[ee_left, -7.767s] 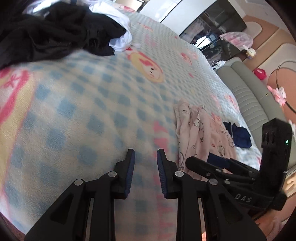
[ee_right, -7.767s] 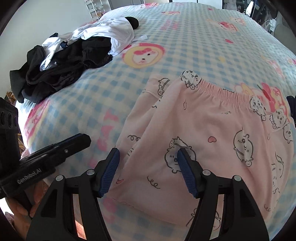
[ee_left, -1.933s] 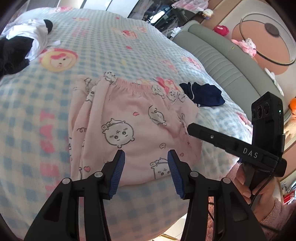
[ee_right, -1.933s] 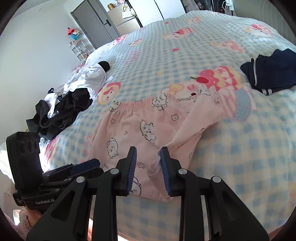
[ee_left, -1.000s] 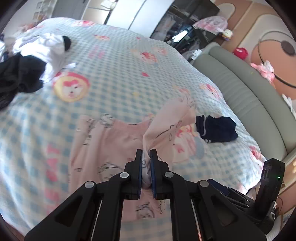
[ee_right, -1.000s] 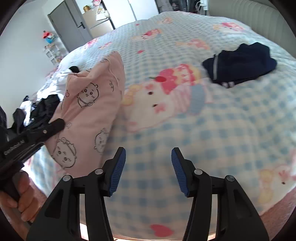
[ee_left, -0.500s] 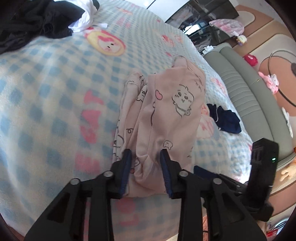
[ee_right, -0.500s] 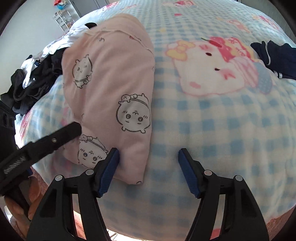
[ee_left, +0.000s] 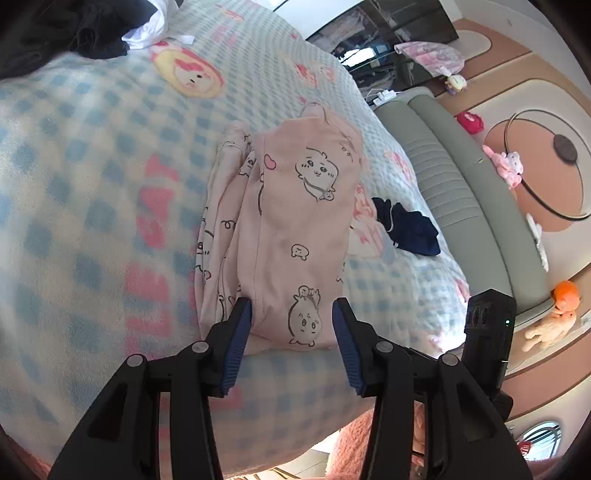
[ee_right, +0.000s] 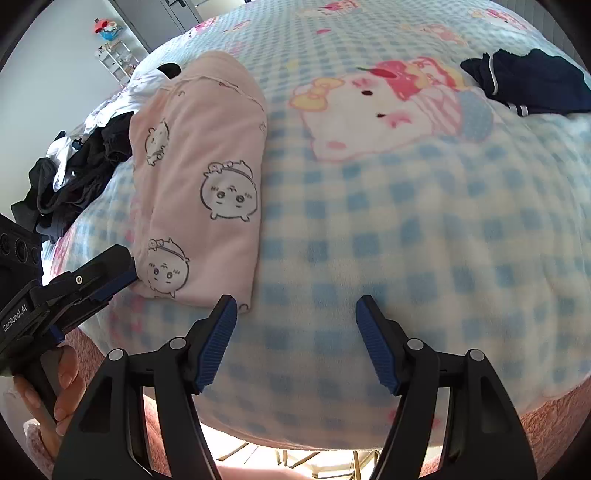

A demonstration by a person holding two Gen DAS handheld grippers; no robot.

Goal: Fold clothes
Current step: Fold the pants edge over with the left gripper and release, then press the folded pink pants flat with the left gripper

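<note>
Background. A blue-and-white checked blanket (ee_left: 92, 155) with pink cartoon-cat prints covers the bed; one large cat face (ee_right: 388, 107) lies near its middle. Grey padded headboard (ee_left: 454, 192) — running along the bed's far side in the left wrist view. Beyond it, a round orange wall panel (ee_left: 535, 162) with a dark ring, a pink plush (ee_left: 506, 166), an orange plush (ee_left: 565, 295). Far corner in the right wrist view — grey wardrobe doors (ee_right: 177, 11) and a white wire shelf (ee_right: 114, 59).
</note>
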